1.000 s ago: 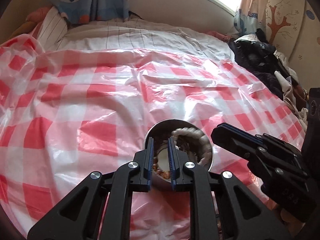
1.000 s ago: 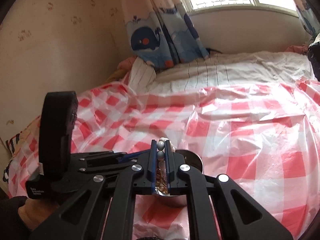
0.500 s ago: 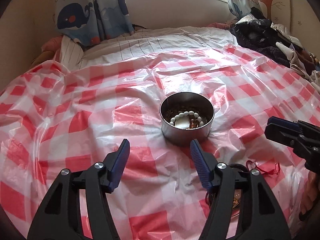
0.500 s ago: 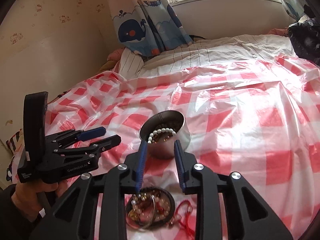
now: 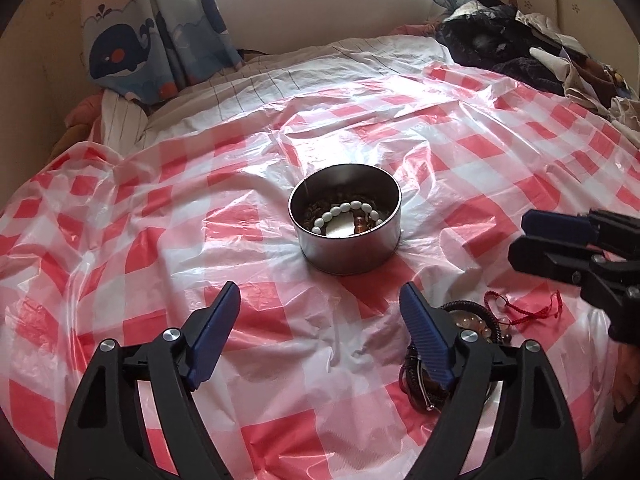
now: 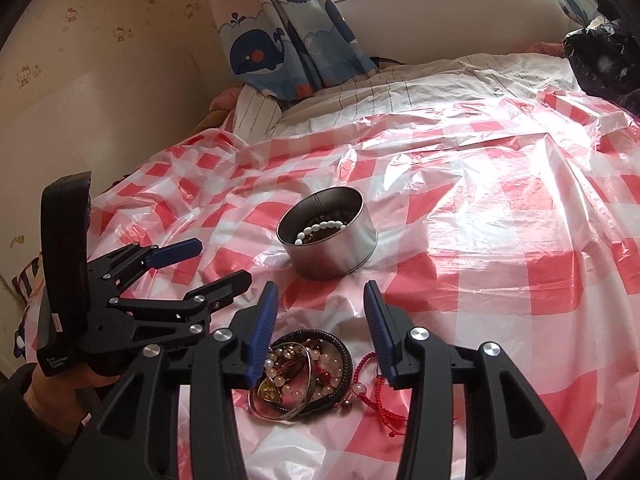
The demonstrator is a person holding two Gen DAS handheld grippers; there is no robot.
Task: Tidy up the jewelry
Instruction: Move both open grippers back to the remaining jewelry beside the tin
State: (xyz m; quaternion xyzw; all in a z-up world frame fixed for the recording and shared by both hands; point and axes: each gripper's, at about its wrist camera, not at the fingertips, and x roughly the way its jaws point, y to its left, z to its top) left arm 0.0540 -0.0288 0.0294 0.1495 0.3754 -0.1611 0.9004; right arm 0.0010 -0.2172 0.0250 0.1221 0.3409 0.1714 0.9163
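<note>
A round metal tin (image 5: 345, 240) (image 6: 340, 246) stands on the red-and-white checked plastic sheet (image 5: 120, 240). Inside lies a white bead bracelet (image 5: 340, 214) (image 6: 320, 230) with other jewelry. A pile of jewelry (image 6: 300, 376) (image 5: 476, 328), with bangles, bead bracelets and a red cord bracelet (image 6: 372, 384) (image 5: 520, 312), lies in front of the tin. My left gripper (image 5: 320, 332) is open and empty, short of the tin; it also shows in the right wrist view (image 6: 208, 264). My right gripper (image 6: 320, 328) is open and empty just above the pile; it also shows in the left wrist view (image 5: 536, 236).
The sheet covers a bed with a striped white duvet (image 5: 320, 68) behind. Whale-print curtains (image 6: 288, 40) hang at the back wall under a window. A heap of dark clothes (image 5: 520, 48) lies at the far right.
Both grippers left the tin, pulled back toward me and opened. The white bead bracelet that the right gripper held now lies in the tin.
</note>
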